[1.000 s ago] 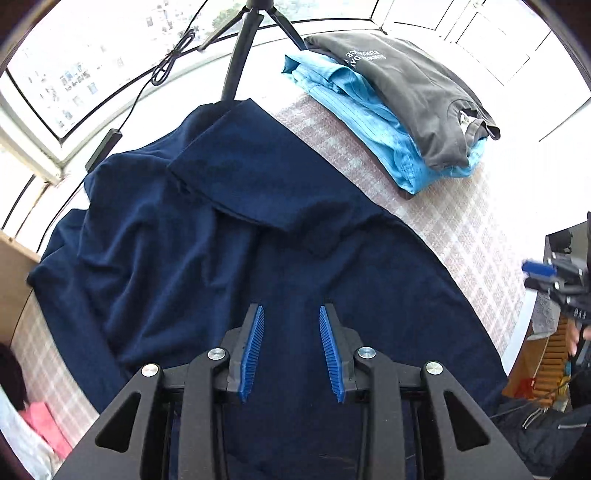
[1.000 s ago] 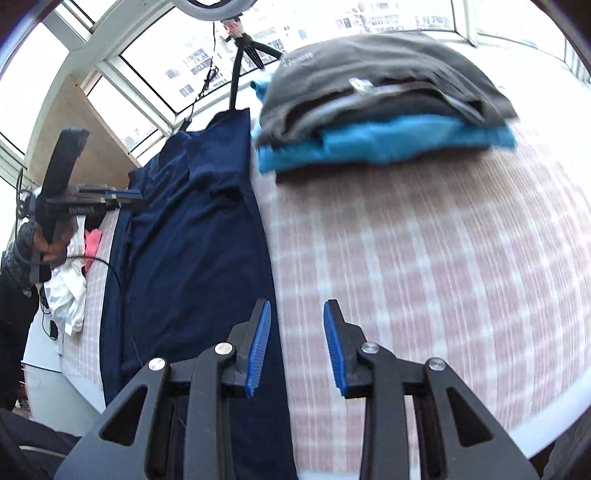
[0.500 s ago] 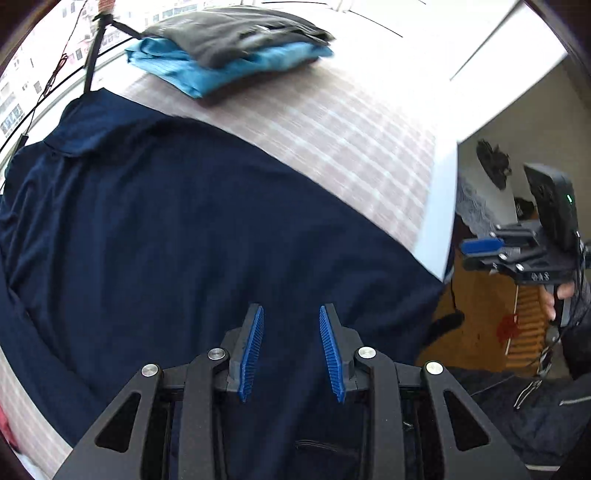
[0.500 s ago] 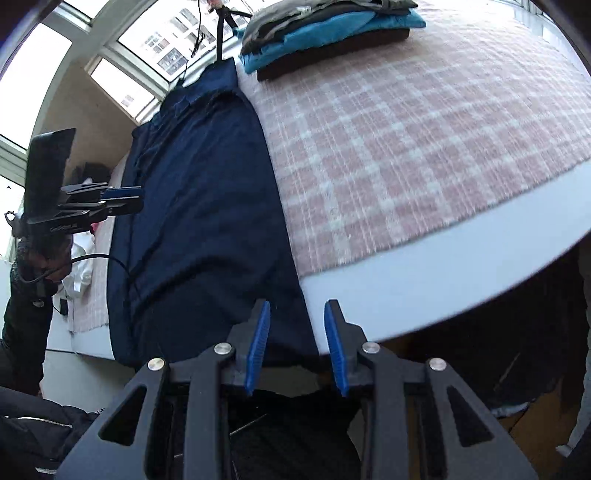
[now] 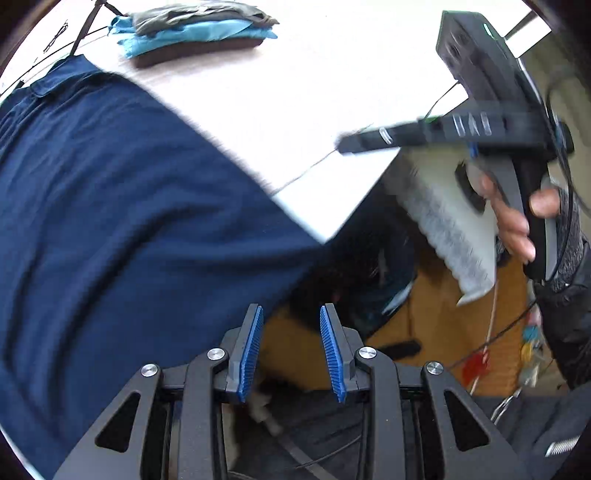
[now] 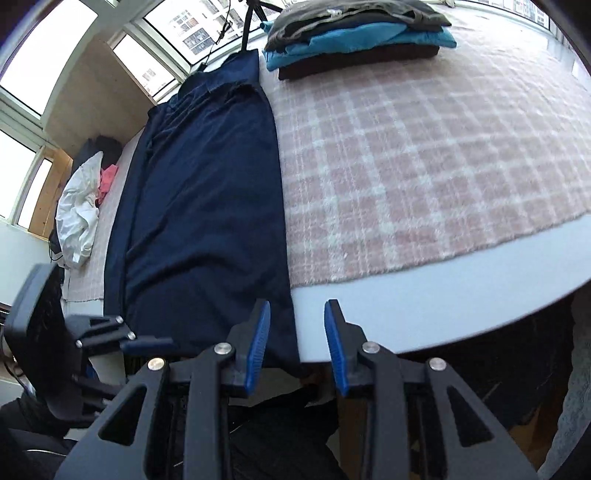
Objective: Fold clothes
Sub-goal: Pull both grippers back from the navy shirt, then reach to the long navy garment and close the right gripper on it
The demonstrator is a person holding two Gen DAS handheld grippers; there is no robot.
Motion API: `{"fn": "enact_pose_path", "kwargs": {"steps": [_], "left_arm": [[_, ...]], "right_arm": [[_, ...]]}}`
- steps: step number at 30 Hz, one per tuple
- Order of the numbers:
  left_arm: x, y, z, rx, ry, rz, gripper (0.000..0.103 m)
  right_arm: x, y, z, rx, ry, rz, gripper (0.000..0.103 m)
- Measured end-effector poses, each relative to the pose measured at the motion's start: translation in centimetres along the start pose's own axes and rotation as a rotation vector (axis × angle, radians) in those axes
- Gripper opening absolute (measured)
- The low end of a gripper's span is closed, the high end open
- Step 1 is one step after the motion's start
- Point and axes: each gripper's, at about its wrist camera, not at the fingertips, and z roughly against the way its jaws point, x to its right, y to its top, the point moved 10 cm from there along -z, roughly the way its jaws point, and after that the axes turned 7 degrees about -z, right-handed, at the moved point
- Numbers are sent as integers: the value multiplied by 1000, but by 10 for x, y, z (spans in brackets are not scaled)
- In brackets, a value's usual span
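Observation:
A dark navy garment (image 5: 122, 206) lies spread flat on the table, its lower hem hanging over the near edge; it also shows in the right wrist view (image 6: 207, 192). My left gripper (image 5: 291, 347) is open and empty, just past the hem's near right corner, over the table edge. My right gripper (image 6: 297, 339) is open and empty at the white table edge (image 6: 443, 280), its left finger over the garment's hem corner. The right gripper also shows in the left wrist view (image 5: 436, 136); the left one shows in the right wrist view (image 6: 147, 345).
A stack of folded clothes (image 6: 354, 40), grey on blue on dark, sits at the far side on the pink checked cloth (image 6: 424, 155). White and pink laundry (image 6: 81, 214) lies at the left. A tripod leg (image 6: 247, 26) stands by the windows. Wooden floor and cables (image 5: 461, 332) lie below.
Both grippers have pulled back from over the table to its near edge and lowered toward the hem. The two grippers have come closer together. Both stay open.

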Motion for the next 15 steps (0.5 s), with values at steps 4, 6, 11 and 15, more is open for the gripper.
{"fn": "enact_pose_path", "kwargs": {"steps": [4,6,11,15], "left_arm": [[18,13,-27,-1,82,-17,35],[21,15,-37,-21,135,-44,35],[25,24,-57,-54,286,-111,35],[27,30,-68,-72,417,-142,37]], "right_arm": [[9,41,32,38,-10,45,31],[11,56,40,42,5,58,36],[1,77,52,68,28,128,39],[-4,83,46,63,51,164,39]]}}
